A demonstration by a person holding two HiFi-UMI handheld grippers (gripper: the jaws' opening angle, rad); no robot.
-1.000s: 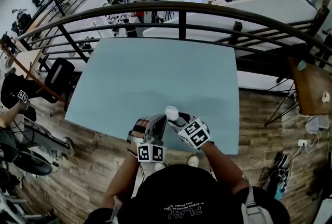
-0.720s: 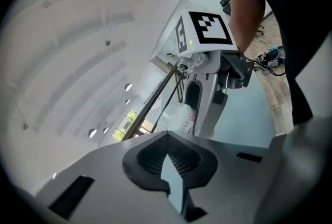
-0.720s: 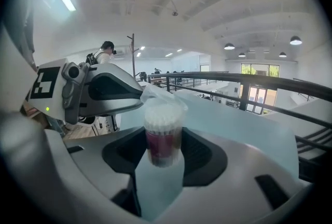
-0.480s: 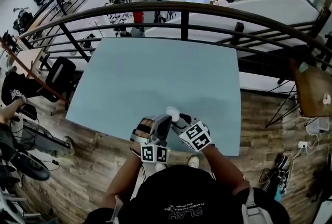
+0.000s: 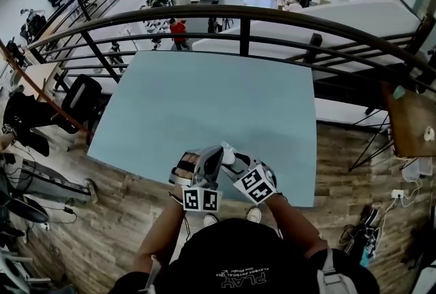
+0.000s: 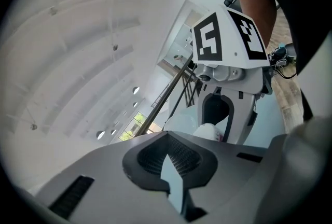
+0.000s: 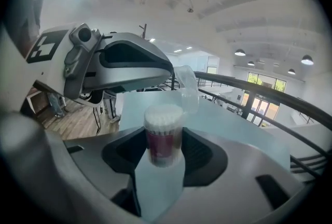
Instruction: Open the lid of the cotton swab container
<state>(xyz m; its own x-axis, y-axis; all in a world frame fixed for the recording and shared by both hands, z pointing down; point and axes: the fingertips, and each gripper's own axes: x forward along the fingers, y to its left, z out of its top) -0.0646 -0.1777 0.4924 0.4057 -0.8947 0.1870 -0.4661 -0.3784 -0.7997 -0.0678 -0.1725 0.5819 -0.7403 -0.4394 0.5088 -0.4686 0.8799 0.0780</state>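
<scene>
- Cotton swab container: a clear plastic cylinder with a dark red label band, packed with swabs whose white, fuzzy heads fill the open top.
- Lid: thin, clear, glossy plastic. It is lifted off the mouth and stands tilted at the far side of the container.
- Orientation: in the right gripper view the container's long axis is upright, with the open end up and the base down between the pads.
- Location: the container is held in the air above the near edge of the table, between the two tools.
- Right gripper: grey moulded plastic with dark ribbed pads. The jaws are spread wide and pinch the container's body on both sides.
- Left gripper: same build, jaws pressed together. In the right gripper view its tip meets the upper edge of the lid. No view shows whether the thin plastic is actually nipped.
- Each tool carries a white cube with black square markers, left and right.
- Surface: a pale blue, matt, rectangular table, bare.
- Room: wood-plank floor on the near side. A dark curved metal railing runs along the far side, with an open hall beyond it.
</scene>
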